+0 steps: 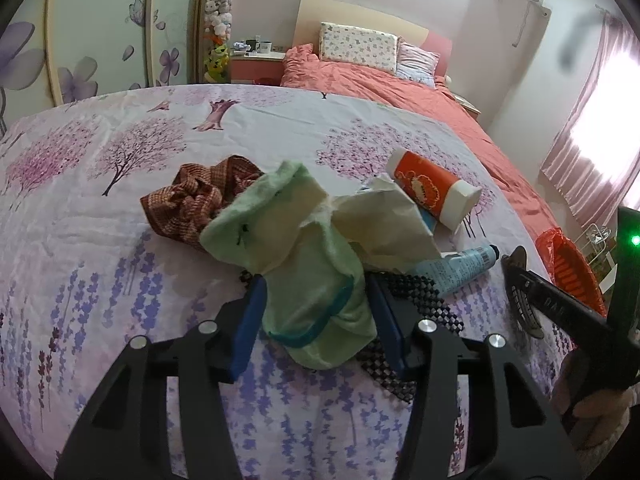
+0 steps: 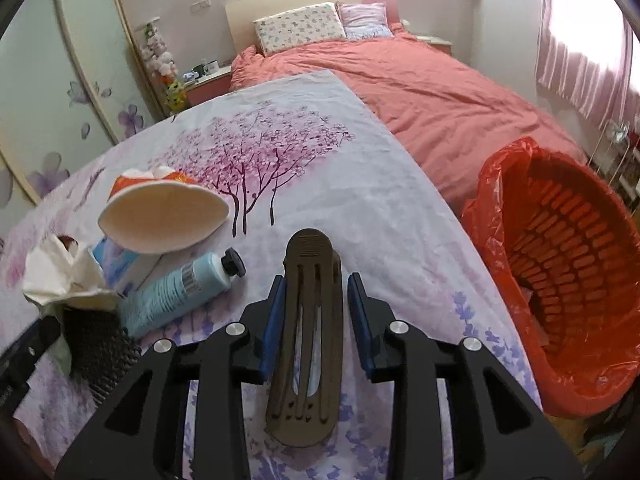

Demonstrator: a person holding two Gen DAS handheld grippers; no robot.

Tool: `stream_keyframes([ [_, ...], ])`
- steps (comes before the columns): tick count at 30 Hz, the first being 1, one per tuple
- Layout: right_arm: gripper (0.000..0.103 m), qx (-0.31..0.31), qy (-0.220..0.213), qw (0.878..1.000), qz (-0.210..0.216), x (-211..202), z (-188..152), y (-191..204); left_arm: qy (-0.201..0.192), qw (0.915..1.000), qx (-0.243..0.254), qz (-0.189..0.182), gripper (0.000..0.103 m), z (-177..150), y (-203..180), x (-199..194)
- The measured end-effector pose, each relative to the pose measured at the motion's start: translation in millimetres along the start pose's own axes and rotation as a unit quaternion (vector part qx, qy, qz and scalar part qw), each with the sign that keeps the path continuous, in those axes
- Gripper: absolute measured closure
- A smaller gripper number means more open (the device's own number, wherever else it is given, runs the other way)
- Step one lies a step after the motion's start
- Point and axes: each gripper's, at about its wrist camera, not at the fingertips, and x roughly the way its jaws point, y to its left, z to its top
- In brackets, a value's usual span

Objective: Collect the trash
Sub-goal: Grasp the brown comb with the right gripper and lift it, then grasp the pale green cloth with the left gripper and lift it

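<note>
Green cloth (image 1: 316, 300) inside left gripper (image 1: 316, 312)

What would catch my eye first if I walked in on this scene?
Probably the bright red bin lined with a red bag, standing beside the flowered sheet. Next, the two grippers: the right gripper holds a long brown hair clip, and the left gripper straddles a pale green cloth in a heap with crumpled paper and tubes.
</note>
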Motion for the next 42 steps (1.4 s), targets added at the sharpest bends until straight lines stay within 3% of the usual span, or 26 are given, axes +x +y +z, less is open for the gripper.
stream_keyframes([
  [13,0.067,-0.034,-0.004,0.999,-0.033,0.8,-4.4,14.0,-0.009,0.9999,0.001,-0.01,0.051,-3.3,-10.8,1.6],
  [20,0.067,-0.027,-0.004,0.999,-0.024,0.6,-4.4,12.4,0.001,0.9999,-0.013,-0.007,0.079,-3.5,2.0,6.7],
  [27,0.067,-0.026,-0.004,0.999,-0.023,0.5,-5.0,11.3,0.001,0.9998,-0.021,0.006,0.07,-0.6,9.9,9.1],
  [32,0.067,-0.026,-0.004,0.999,-0.023,0.6,-5.0,11.8,-0.001,0.9999,-0.012,-0.002,0.089,-0.3,12.5,8.1],
  [38,0.069,-0.029,-0.004,0.999,-0.032,0.5,-5.1,11.5,-0.017,0.9998,-0.001,-0.01,0.094,0.6,17.3,-2.3],
  [42,0.07,-0.012,-0.007,1.0,-0.009,-1.0,-4.5,3.2,-0.033,0.9993,0.011,-0.015,0.094,3.2,18.4,-17.2],
])
